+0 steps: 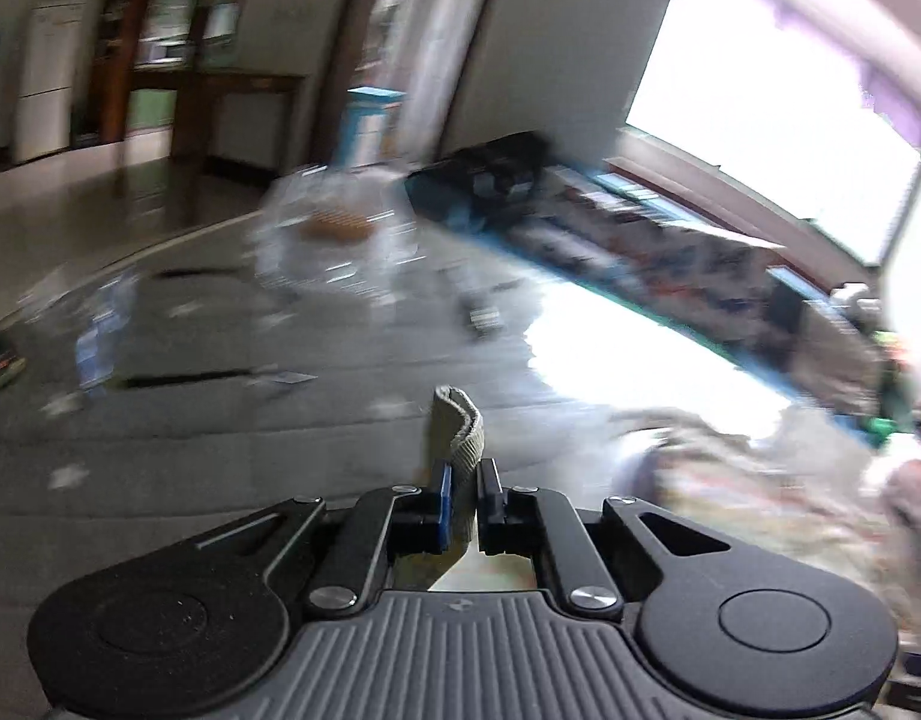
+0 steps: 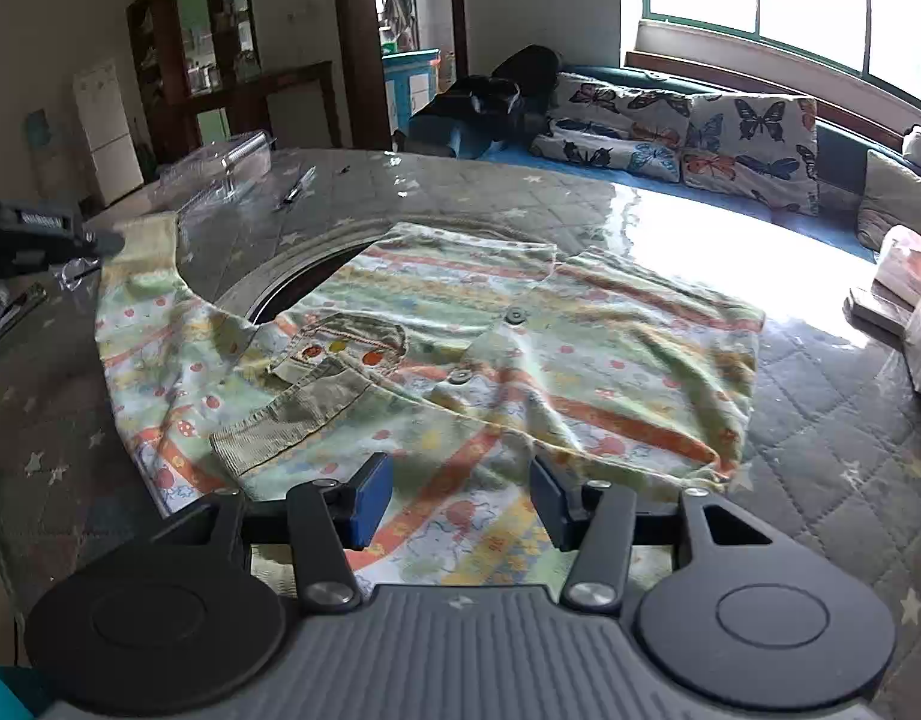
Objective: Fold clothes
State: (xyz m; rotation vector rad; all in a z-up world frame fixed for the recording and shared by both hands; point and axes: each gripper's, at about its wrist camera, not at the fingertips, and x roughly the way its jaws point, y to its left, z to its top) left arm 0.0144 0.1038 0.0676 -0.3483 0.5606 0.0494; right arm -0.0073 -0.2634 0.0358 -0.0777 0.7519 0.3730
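Note:
A small pastel shirt with orange stripes, buttons and khaki corduroy trim lies spread on the grey quilted table cover. My right gripper hangs open just above the shirt's near hem, with nothing pinched between its blue pads. In the left wrist view my left gripper is shut on a khaki ribbed cuff that sticks up between its fingers. From the right wrist view the left gripper shows at the far left, at the end of the stretched-out sleeve. The left view is motion-blurred.
Clear plastic packaging and a pen lie at the table's far left. Butterfly cushions line a bench under the window. Boxes sit at the table's right edge. A round dark opening shows behind the shirt.

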